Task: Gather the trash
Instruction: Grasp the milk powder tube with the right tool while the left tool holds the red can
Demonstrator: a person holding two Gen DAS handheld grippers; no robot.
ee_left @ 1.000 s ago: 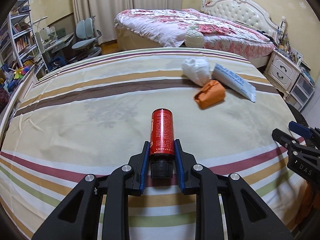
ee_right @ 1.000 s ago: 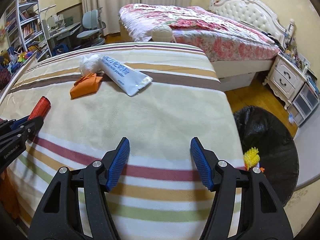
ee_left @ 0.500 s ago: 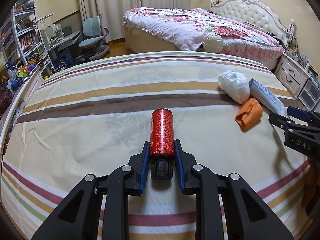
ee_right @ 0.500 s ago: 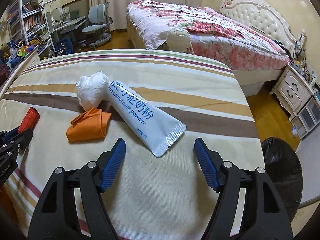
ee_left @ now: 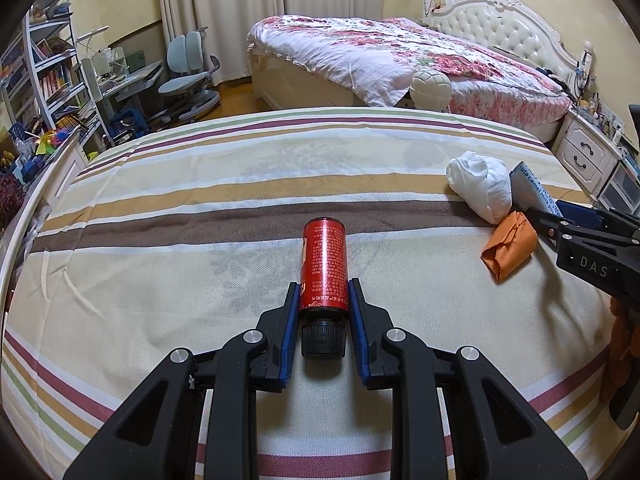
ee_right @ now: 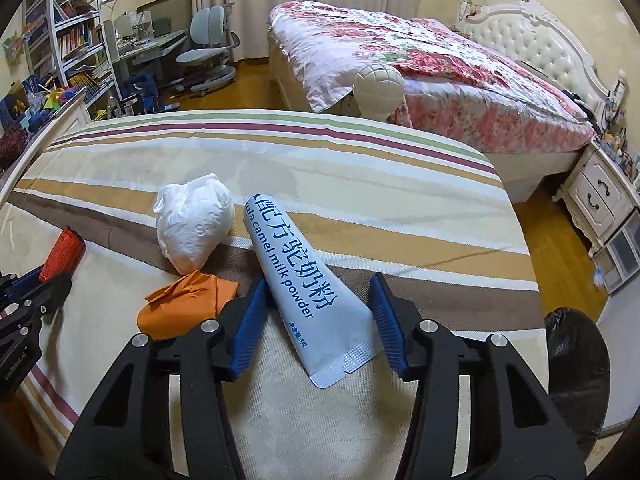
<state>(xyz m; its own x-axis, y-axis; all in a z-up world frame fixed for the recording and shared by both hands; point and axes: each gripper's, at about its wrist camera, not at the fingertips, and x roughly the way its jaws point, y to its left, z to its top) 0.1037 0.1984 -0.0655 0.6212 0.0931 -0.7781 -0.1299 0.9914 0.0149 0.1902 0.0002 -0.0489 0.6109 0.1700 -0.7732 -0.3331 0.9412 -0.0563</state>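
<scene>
We hold the left claw (ee_left: pixel 323 312) clamped on a red bottle (ee_left: pixel 323 266); both blue pads press the bottle's sides just above its black cap (ee_left: pixel 322 339), and the bottle points away from the camera over the striped bed cover (ee_left: pixel 200 208)

We hold the right claw (ee_right: pixel 318 320) over the same cover. Its jaws are closing, and the white sachet (ee_right: pixel 308 280) printed "camel milk powder" lies between them. The left pad sits against the sachet's edge; the right pad stands just beside the sachet's lower corner, and we cannot tell whether it touches

Positions of the remaining trash:
- A crumpled white tissue (ee_right: pixel 192 228) lies just left of the sachet's far end
- A folded orange wrapper (ee_right: pixel 184 304) lies below the tissue, touching it and partly hidden behind the right claw's left finger
- In the left wrist view the tissue (ee_left: pixel 480 184) and the orange wrapper (ee_left: pixel 508 248) lie to the right of the red bottle, well apart from it, with the right claw's body just beside the wrapper

A black bin bag (ee_right: pixel 576 364) stands on the floor off the right edge of the striped bed. A second bed with a floral quilt (ee_right: pixel 400 60) stands beyond, with a desk and chair (ee_right: pixel 208 52) at the far left
</scene>
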